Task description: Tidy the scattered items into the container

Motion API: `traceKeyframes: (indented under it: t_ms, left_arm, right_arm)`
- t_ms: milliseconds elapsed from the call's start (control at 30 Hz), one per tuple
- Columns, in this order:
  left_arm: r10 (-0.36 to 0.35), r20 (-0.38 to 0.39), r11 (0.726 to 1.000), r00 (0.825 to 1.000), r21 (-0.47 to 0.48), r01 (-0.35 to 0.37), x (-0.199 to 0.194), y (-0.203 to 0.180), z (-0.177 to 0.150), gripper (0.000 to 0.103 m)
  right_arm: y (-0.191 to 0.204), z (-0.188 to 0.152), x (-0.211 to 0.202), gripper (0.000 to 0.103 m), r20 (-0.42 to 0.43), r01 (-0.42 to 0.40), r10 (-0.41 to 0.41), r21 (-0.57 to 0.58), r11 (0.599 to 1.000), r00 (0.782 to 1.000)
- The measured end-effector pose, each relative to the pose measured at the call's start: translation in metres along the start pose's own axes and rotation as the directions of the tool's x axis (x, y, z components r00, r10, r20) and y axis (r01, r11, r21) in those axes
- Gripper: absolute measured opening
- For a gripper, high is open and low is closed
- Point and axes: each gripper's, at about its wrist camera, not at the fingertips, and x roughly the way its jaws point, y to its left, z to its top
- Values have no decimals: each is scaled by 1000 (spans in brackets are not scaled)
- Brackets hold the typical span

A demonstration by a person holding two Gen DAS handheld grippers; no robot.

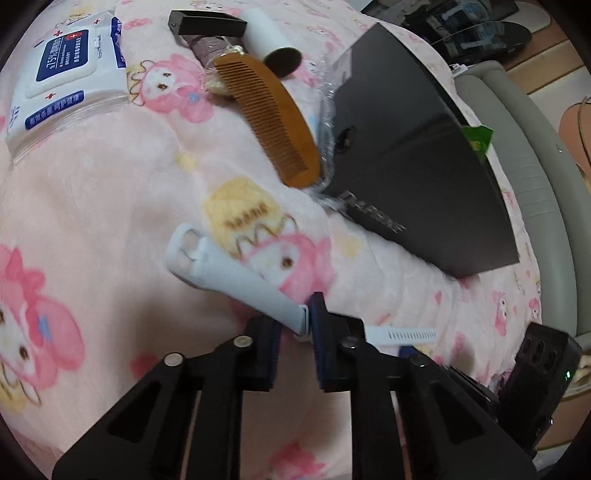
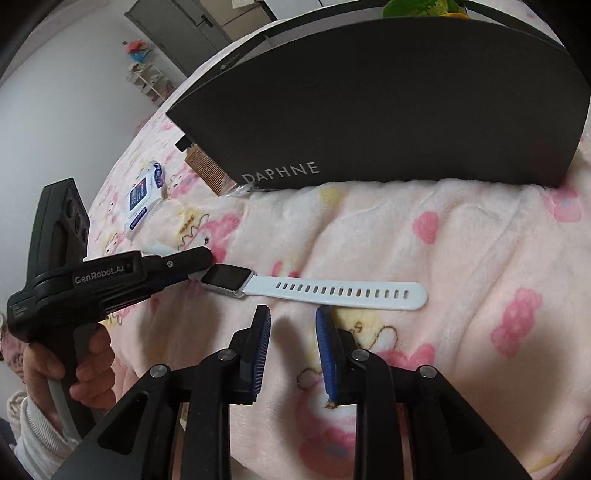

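Note:
A white smartwatch [image 2: 314,288] lies on the pink blanket in front of the dark DAPHNE box [image 2: 388,103]. My left gripper [image 1: 295,332] is shut on the watch's buckle strap [image 1: 236,284] beside the case. From the right wrist view the left gripper [image 2: 199,266] reaches the watch from the left. My right gripper [image 2: 291,325] is open and empty, just short of the holed strap. A wooden comb [image 1: 269,118], a wet-wipes pack [image 1: 62,74], a white tube [image 1: 266,29] and a black bar [image 1: 207,22] lie beyond, left of the box [image 1: 413,155].
The pink cartoon blanket [image 1: 110,206] covers the whole surface. A grey padded edge [image 1: 524,155] runs along the right side beyond the box. A green wrapper [image 1: 478,136] sits by the box. A shelf and door stand far off.

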Motion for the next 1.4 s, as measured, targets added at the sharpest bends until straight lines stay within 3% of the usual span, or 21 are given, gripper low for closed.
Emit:
traceKeyframes:
  t_ms: [267, 333, 400, 567, 633, 733, 967, 1000, 1067, 1100, 1133, 1267, 1300, 1333, 1400]
  left_arm:
    - [-37, -30, 999, 999, -9, 36, -18, 1, -17, 12]
    - [-36, -24, 998, 999, -44, 35, -12, 5, -14, 34]
    - [-37, -13, 996, 999, -77, 36, 8, -2, -13, 41]
    - [1, 4, 998, 1000, -70, 0, 19, -2, -8, 40]
    - [18, 2, 998, 1000, -58, -18, 21, -4, -8, 25]
    - [15, 0, 999, 1000, -34, -15, 20, -11, -12, 17]
    - [-40, -30, 999, 999, -22, 40, 13, -15, -20, 16]
    - [-41, -25, 999, 999, -29, 41, 12, -13, -19, 17]
    - [-33, -17, 998, 999, -48, 32, 12, -8, -15, 32]
    - [-25, -16, 998, 1000, -60, 24, 14, -6, -13, 48]
    - [-21, -22, 998, 1000, -66, 19, 16, -4, -11, 52]
    - [-5, -29, 999, 1000, -51, 4, 25, -2, -6, 50]
    - [4, -23, 999, 1000, -38, -5, 27, -4, -5, 45]
    - [13, -17, 1000, 1000, -24, -14, 28, -8, -5, 32]
    - [21, -9, 1000, 1000, -3, -21, 29, -12, -5, 22]
  right_arm:
    - [-3, 3, -12, 22, 5, 75, -75, 38, 996, 997]
    - [-2, 0, -13, 23, -9, 41, -41, 55, 998, 999]
    - [-2, -3, -10, 25, -22, 11, -10, 60, 998, 1000]
    - [-3, -5, 0, 32, -33, -40, 43, 72, 997, 999]
    - [-5, -1, 7, 32, -21, -40, 41, 66, 997, 999]
    - [-3, 6, 9, 32, 5, -3, 3, 27, 1000, 1000]
    - [4, 12, -10, 32, 94, 45, -45, 2, 999, 995]
    - [4, 11, -13, 32, 98, 40, -40, 9, 999, 994]
    - [1, 8, -13, 32, 84, 16, -19, 29, 999, 996]
    - [-1, 7, -10, 33, 67, 7, -9, 36, 999, 998]
    - [-3, 6, -5, 35, 47, -2, 0, 43, 999, 999]
    - [-9, 7, 8, 35, 21, 5, -7, 57, 998, 1000]
    - [-10, 9, 10, 35, 23, 2, -3, 62, 998, 1000]
    - [-10, 11, 10, 35, 30, 0, -1, 58, 998, 1000]
    - [-7, 15, 8, 35, 44, 10, -12, 33, 999, 999]
